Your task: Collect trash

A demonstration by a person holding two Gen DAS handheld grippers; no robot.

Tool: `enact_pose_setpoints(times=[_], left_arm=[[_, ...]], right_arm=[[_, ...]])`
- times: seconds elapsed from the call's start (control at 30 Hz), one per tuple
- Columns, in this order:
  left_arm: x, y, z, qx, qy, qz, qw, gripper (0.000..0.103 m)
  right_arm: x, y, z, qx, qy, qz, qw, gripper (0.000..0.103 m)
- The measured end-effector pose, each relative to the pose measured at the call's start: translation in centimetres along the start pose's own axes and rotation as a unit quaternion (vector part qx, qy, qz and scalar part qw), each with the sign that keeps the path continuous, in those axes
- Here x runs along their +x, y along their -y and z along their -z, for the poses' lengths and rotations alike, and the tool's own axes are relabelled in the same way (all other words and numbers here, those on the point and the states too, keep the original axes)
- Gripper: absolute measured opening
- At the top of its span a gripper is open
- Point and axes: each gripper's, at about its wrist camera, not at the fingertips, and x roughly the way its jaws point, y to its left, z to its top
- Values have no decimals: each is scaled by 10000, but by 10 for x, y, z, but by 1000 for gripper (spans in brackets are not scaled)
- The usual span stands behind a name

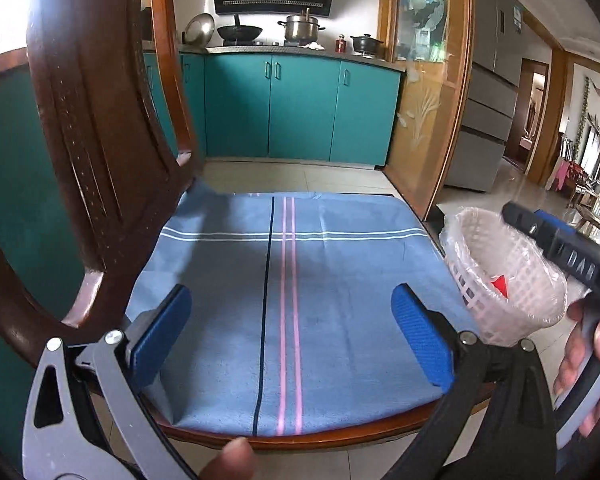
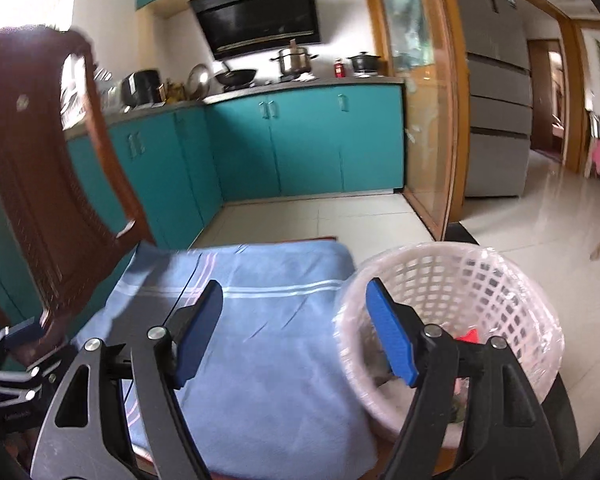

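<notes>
Trash, a red scrap [image 2: 469, 336] among it, lies at the bottom of the lined white lattice wastebasket [image 2: 452, 276], which stands just off the right edge of the wooden chair's [image 1: 100, 152] seat, probably so pieces can be dropped straight in. Over the striped blue towel [image 1: 284, 304] covering that seat the left gripper [image 1: 298, 334] hovers, spread wide and empty. Near the basket's rim the right gripper [image 2: 300, 332] is likewise parted and holds nothing. No litter shows on the towel.
</notes>
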Motion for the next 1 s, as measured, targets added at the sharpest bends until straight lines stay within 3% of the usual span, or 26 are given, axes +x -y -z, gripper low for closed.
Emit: enact_pose_setpoints(times=[0.3, 1.0], left_arm=[[-7, -10, -6, -24, 200, -2, 9998, 100], [0, -1, -4, -157, 97, 95, 9998, 100]], right_arm=[[7, -13, 15, -42, -170, 82, 9998, 75], [6, -14, 22, -44, -226, 105, 9997, 75]])
